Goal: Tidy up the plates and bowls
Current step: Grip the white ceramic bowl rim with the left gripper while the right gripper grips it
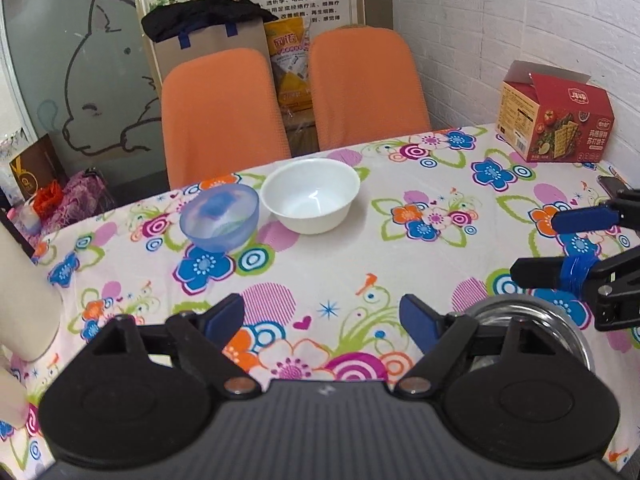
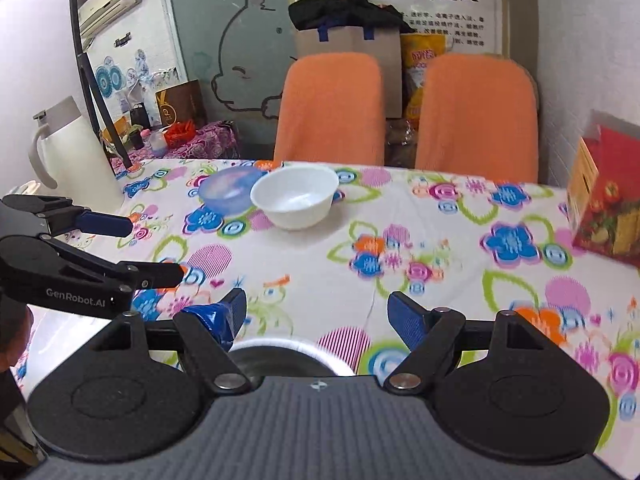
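Observation:
A white bowl (image 1: 311, 195) (image 2: 295, 197) stands near the far edge of the flowered table, touching a translucent blue bowl (image 1: 219, 216) (image 2: 232, 189) on its left. A clear glass bowl (image 1: 532, 322) (image 2: 288, 356) sits at the near side, partly hidden behind both grippers' bodies. My left gripper (image 1: 322, 318) hovers open above the cloth, nothing between its fingers; it also shows at the left of the right wrist view (image 2: 154, 248). My right gripper (image 2: 317, 314) is open just above the glass bowl and appears at the right edge of the left wrist view (image 1: 534, 246).
Two orange chairs (image 1: 224, 116) (image 1: 366, 84) stand behind the table's far edge. A red cracker box (image 1: 554, 118) (image 2: 608, 208) sits at the far right by the white brick wall. A white kettle (image 2: 64, 148) and a phone (image 1: 614, 186) lie at the table's sides.

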A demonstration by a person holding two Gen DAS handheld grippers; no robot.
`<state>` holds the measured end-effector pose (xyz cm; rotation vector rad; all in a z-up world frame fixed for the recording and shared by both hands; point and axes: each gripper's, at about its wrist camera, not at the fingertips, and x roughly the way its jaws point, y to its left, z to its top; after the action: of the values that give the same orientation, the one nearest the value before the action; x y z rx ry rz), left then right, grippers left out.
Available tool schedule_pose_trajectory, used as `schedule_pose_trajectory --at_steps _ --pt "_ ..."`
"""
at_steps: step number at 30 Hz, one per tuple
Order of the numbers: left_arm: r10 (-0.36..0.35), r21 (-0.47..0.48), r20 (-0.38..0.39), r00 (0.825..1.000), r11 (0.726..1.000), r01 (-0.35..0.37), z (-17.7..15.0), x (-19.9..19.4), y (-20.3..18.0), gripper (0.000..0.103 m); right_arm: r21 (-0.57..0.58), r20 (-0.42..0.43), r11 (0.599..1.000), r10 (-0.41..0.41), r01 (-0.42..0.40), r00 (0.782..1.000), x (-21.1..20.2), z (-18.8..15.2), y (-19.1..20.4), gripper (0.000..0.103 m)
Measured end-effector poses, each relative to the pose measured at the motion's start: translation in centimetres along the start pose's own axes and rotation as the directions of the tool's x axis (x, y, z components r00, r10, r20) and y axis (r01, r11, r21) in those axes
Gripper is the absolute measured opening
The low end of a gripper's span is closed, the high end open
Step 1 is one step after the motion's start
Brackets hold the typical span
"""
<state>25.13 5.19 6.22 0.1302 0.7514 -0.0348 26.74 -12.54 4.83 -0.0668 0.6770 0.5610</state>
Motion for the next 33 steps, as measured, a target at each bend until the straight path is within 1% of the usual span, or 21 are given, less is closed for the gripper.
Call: schedule_pose_trajectory --at_steps 5,7,10,13,15,17,19,20,21,25,28,30,31,33 --pt "0.048 0.005 -0.014 0.999 0.999 -0.047 2.2 3.1 1.7 0.082 -0.084 -0.005 0.996 -0.003 0.003 1.000 3.5 4.0 -0.7 0.064" --pt "0.053 0.002 -0.025 0.998 0.999 -0.053 3.0 4.6 2.6 0.082 -0.120 -0.008 0.993 0.006 -0.007 1.000 5.1 5.3 -0.9 0.064" --pt "0.037 -0.008 -0.026 0.999 0.999 -0.037 4.6 7.0 4.0 0.082 -0.170 -0.010 0.985 0.010 -0.012 1.000 7.7 6.3 -1.1 0.064" --pt "0.011 -0.013 -0.006 1.000 1.000 -0.011 7.6 9.7 5.9 0.082 -0.188 -0.041 0.981 0.031 -0.038 0.999 10.7 6.5 -1.6 0.064" --pt "-0.018 0.008 0.000 1.000 1.000 0.018 9.3 11.4 6.6 0.082 -0.189 -0.070 0.980 0.046 -0.058 0.997 12.6 6.2 -1.7 0.064" --pt "-0.039 0.057 0.004 0.999 0.998 0.039 10.8 13.2 7.0 0.082 -0.188 -0.091 0.979 0.064 -0.080 0.994 14.0 6.0 -1.7 0.064" --pt "-0.062 0.144 -0.013 0.998 0.988 0.064 11.9 15.4 6.8 0.082 -0.199 -0.105 0.975 0.077 -0.097 0.991 15.0 6.0 -1.6 0.064" --pt "-0.085 0.186 -0.024 0.996 0.979 0.088 12.2 16.2 6.5 0.082 -0.205 -0.108 0.974 0.080 -0.101 0.991 15.4 6.0 -1.5 0.064" --pt "-0.119 0.237 -0.044 0.992 0.963 0.126 12.5 17.1 6.2 0.082 -0.212 -0.113 0.972 0.082 -0.104 0.990 15.8 6.1 -1.3 0.064" --pt "-0.133 0.354 -0.079 0.988 0.923 0.153 13.0 19.9 5.3 0.082 -0.235 -0.136 0.963 0.099 -0.129 0.986 17.1 6.4 -0.9 0.064" --pt "-0.166 0.400 -0.116 0.979 0.894 0.200 13.0 21.4 5.3 0.082 -0.256 -0.146 0.957 0.101 -0.136 0.984 18.0 6.4 -0.8 0.064" --pt "-0.168 0.414 -0.137 0.976 0.886 0.211 12.9 22.3 5.5 0.082 -0.255 -0.158 0.955 0.114 -0.152 0.981 18.6 6.3 -0.7 0.064" --pt "-0.178 0.411 -0.158 0.971 0.883 0.229 12.8 22.7 5.7 0.082 -0.256 -0.163 0.954 0.119 -0.158 0.979 19.0 6.3 -0.6 0.064" --pt "-0.182 0.402 -0.182 0.966 0.883 0.242 12.5 23.6 5.9 0.082 -0.266 -0.166 0.950 0.122 -0.164 0.979 19.5 6.3 -0.3 0.064"
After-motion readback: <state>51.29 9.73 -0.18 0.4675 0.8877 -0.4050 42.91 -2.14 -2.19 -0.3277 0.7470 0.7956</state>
